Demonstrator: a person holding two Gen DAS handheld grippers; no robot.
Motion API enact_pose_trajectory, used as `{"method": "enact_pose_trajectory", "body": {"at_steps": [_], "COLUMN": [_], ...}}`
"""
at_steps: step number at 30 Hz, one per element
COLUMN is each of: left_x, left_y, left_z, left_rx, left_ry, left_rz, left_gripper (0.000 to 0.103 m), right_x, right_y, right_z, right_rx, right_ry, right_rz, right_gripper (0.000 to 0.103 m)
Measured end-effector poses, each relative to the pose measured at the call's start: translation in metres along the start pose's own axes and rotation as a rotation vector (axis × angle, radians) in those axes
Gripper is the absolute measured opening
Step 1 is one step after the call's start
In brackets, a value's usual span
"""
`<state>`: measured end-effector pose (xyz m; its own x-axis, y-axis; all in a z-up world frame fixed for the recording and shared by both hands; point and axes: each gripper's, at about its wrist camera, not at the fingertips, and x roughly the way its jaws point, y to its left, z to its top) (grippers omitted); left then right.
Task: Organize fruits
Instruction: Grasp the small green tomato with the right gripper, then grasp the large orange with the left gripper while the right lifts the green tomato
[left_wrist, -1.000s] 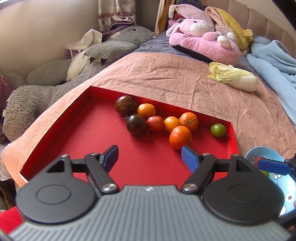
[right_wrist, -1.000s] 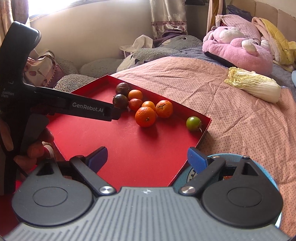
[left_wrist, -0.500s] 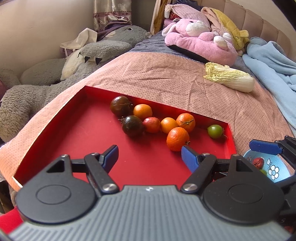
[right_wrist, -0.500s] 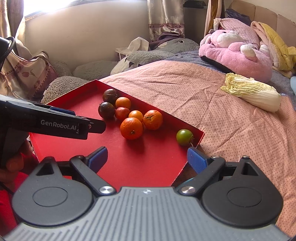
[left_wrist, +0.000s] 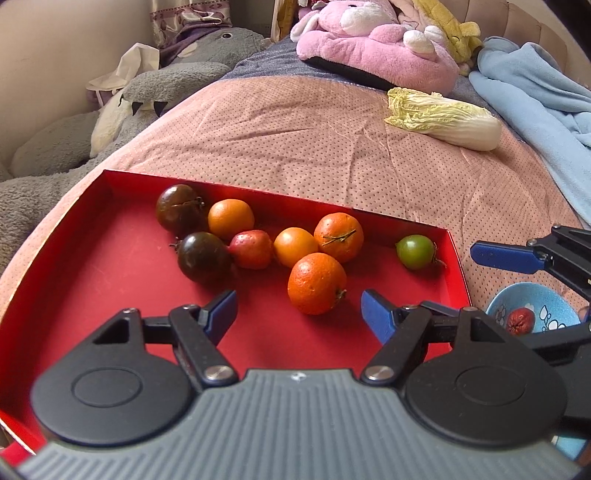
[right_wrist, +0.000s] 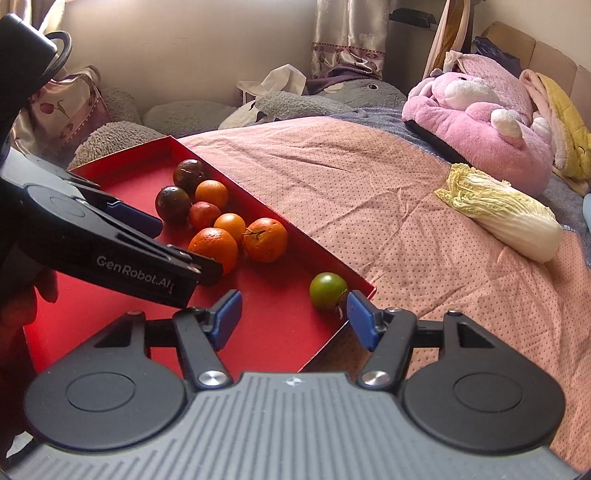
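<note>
left gripper (left_wrist: 299, 308) spread wide, empty, over the nearest orange (left_wrist: 317, 283) in the red tray (left_wrist: 110, 280) | right gripper (right_wrist: 291, 314) closing, nothing held, green tomato (right_wrist: 328, 290) just ahead by the tray corner | risk: a closing finger may nudge the tomato so it rolls, or catch the tray wall

Red tray (left_wrist: 110, 258); green tomato (left_wrist: 415, 251); orange mandarin (left_wrist: 316, 283); pink dotted bedspread (left_wrist: 314, 140); pale-blue flowered bowl (left_wrist: 546, 306); blue gripper pads (left_wrist: 376, 314).
</note>
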<state>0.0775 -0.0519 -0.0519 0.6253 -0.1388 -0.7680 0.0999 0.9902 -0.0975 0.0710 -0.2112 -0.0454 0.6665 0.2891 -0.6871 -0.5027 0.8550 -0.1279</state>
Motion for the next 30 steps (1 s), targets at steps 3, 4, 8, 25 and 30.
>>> {"method": "enact_pose_trajectory", "body": {"at_steps": [3, 4, 8, 25, 30], "left_x": [0.008, 0.01, 0.017, 0.012, 0.007], "left_y": [-0.001, -0.001, 0.0, 0.008, 0.013], "left_z": [0.002, 0.003, 0.004, 0.006, 0.005], "left_rx": [-0.005, -0.006, -0.024, -0.045, -0.056], "left_ry": [0.018, 0.027, 0.049, 0.038, 0.02], "left_rz": [0.012, 0.012, -0.002, -0.008, 0.006], "left_gripper": [0.069, 0.066, 0.057, 0.039, 0.039], "right_x": [0.013, 0.018, 0.032, 0.062, 0.046], "right_y": [-0.004, -0.005, -0.002, -0.014, -0.01], "right_z": [0.004, 0.006, 0.009, 0.012, 0.01], "right_rx": [-0.034, -0.04, -0.09, -0.015, 0.036], "right_ry": [0.021, 0.029, 0.055, 0.124, 0.104], "right_rz": [-0.014, -0.013, -0.028, -0.03, 0.0], "right_gripper": [0.063, 0.062, 0.06, 0.035, 0.034]}}
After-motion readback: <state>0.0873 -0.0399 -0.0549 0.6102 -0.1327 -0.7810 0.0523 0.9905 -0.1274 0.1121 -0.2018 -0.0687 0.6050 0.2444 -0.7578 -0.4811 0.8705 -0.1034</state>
